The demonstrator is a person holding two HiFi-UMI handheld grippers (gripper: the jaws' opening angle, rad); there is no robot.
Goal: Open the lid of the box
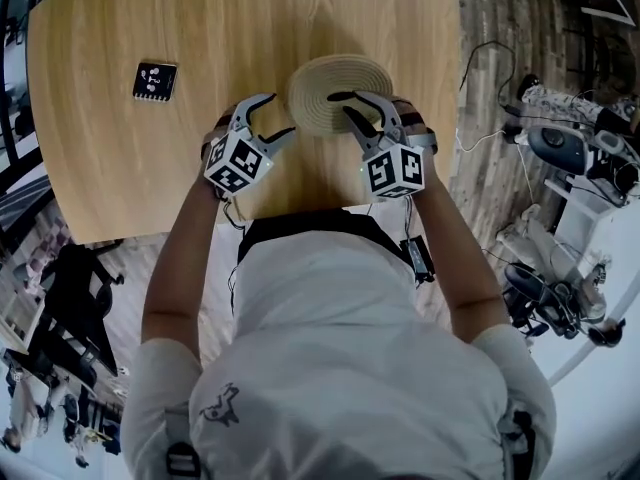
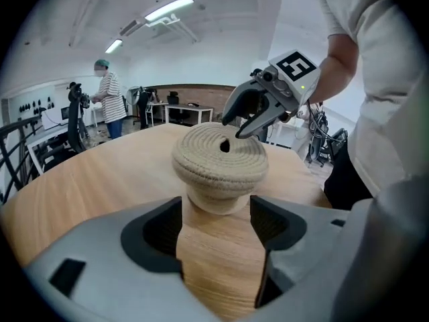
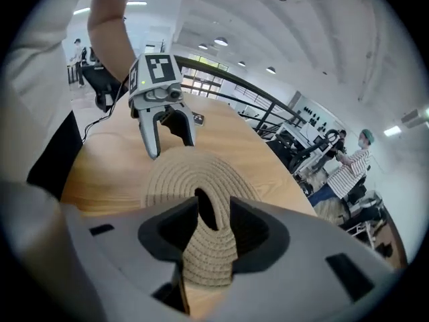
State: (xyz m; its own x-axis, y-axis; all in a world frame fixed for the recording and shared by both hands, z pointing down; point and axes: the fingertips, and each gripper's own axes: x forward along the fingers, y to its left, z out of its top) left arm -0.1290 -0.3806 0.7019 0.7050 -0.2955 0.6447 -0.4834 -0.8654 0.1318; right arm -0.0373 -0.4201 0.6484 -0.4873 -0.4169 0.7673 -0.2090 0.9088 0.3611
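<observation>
Right tongs (image 1: 342, 105) spread over woven box (image 2: 218, 203), lid (image 2: 211, 159) on, left tongs (image 1: 280, 115) beside

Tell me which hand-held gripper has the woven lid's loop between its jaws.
The right hand-held gripper: its open jaws straddle the loop on the woven lid. The left hand-held gripper sits short of it, only table between its jaws.

Left gripper (image 1: 278, 116) and right gripper (image 1: 343, 105) both nose-down, fingers apart.
</observation>
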